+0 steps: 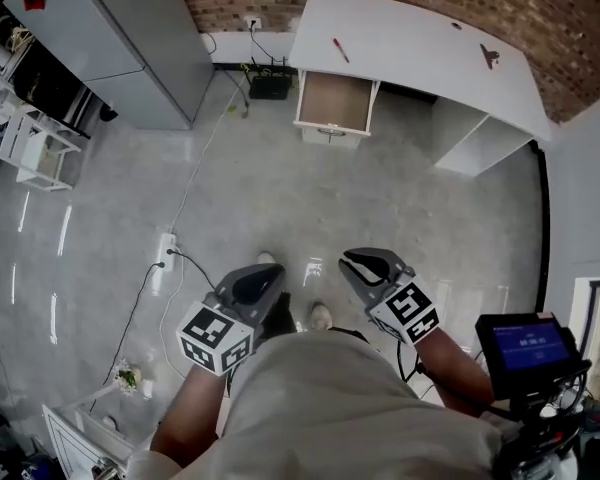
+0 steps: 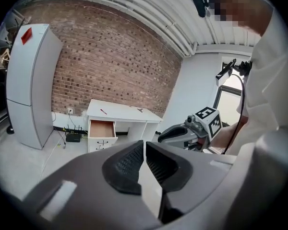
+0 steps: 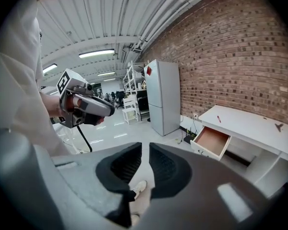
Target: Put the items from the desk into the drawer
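A white desk (image 1: 410, 43) stands far ahead against the brick wall. On it lie a red pen (image 1: 340, 50) and a small dark object (image 1: 490, 56). Its top drawer (image 1: 334, 103) is pulled open and looks empty. My left gripper (image 1: 265, 276) and right gripper (image 1: 358, 260) are held low in front of the person's body, far from the desk, both shut on nothing. The left gripper view shows the desk (image 2: 120, 113), the drawer (image 2: 102, 128) and the right gripper (image 2: 165, 134). The right gripper view shows the drawer (image 3: 212, 141), the pen (image 3: 218, 119) and the left gripper (image 3: 108, 111).
A tall grey cabinet (image 1: 130, 38) stands left of the desk. A black box (image 1: 270, 86) with cables sits by the wall. A power strip (image 1: 165, 251) and its cord lie on the floor at left. A white rack (image 1: 35, 143) stands far left; a small screen (image 1: 525, 343) is at lower right.
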